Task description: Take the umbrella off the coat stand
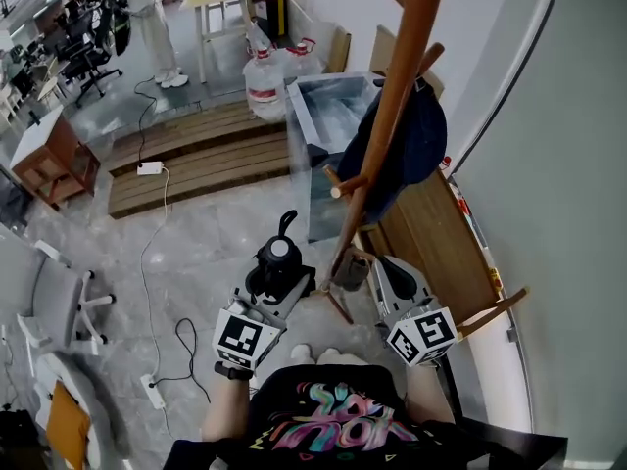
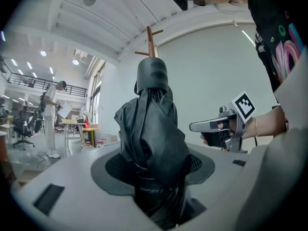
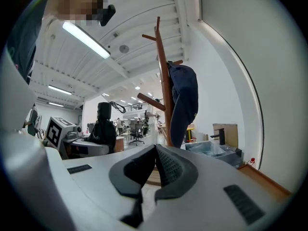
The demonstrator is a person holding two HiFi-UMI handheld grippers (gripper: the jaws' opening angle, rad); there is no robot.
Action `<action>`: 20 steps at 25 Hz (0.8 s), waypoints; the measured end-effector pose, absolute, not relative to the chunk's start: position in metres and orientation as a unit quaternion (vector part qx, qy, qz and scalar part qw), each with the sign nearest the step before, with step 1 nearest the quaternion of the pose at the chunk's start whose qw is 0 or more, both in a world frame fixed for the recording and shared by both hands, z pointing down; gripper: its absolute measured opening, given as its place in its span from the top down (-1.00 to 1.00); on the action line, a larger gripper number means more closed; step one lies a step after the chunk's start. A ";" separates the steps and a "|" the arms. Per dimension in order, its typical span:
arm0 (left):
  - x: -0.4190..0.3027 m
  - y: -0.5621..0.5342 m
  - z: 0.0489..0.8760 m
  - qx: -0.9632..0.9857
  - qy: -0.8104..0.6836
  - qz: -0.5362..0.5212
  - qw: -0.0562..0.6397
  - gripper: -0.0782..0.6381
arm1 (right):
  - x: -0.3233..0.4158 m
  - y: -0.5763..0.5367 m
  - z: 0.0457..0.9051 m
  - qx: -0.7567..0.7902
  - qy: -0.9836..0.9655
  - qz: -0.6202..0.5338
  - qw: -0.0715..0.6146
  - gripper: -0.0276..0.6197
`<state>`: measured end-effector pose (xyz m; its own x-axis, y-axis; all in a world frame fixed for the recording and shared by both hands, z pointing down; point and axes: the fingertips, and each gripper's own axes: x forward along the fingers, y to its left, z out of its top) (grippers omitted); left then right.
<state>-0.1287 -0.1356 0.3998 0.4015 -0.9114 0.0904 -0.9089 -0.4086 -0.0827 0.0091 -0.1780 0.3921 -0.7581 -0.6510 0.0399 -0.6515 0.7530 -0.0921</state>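
A folded black umbrella (image 1: 277, 260) stands upright between the jaws of my left gripper (image 1: 282, 284), which is shut on its bunched fabric. In the left gripper view the umbrella (image 2: 151, 129) fills the middle, clamped low down in the gripper (image 2: 159, 196), clear of the wooden coat stand (image 2: 150, 40) behind it. The coat stand (image 1: 392, 106) leans up at the right with a navy garment (image 1: 411, 145) on a peg. My right gripper (image 1: 380, 267) hovers near the stand's base; in its own view the gripper (image 3: 155, 153) is shut with nothing in it.
A clear tank (image 1: 328, 116) and a water jug (image 1: 265, 81) stand behind the coat stand. Wooden pallets (image 1: 196, 155) with a power strip (image 1: 149, 167) lie on the floor. A white office chair (image 1: 59, 302) is at the left. A person (image 1: 152, 18) stands far back.
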 end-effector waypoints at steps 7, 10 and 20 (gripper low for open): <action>-0.161 -0.114 0.399 -0.804 0.592 -0.047 0.005 0.04 | -0.006 -0.178 0.394 0.327 -0.943 0.053 0.003 0.87; -0.173 -0.107 0.399 -0.788 0.614 -0.048 0.002 0.04 | -0.009 -0.179 0.393 0.322 -0.946 0.049 0.007 0.87; -0.199 -0.091 0.399 -0.752 0.658 -0.034 -0.008 0.04 | -0.004 -0.183 0.392 0.321 -0.946 0.038 0.010 0.87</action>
<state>-0.1986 -0.0914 0.3990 0.1314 -0.9893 0.0628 -0.9905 -0.1336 -0.0327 -0.0040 -0.1829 0.3920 -0.7934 -0.6071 0.0435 -0.6087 0.7907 -0.0660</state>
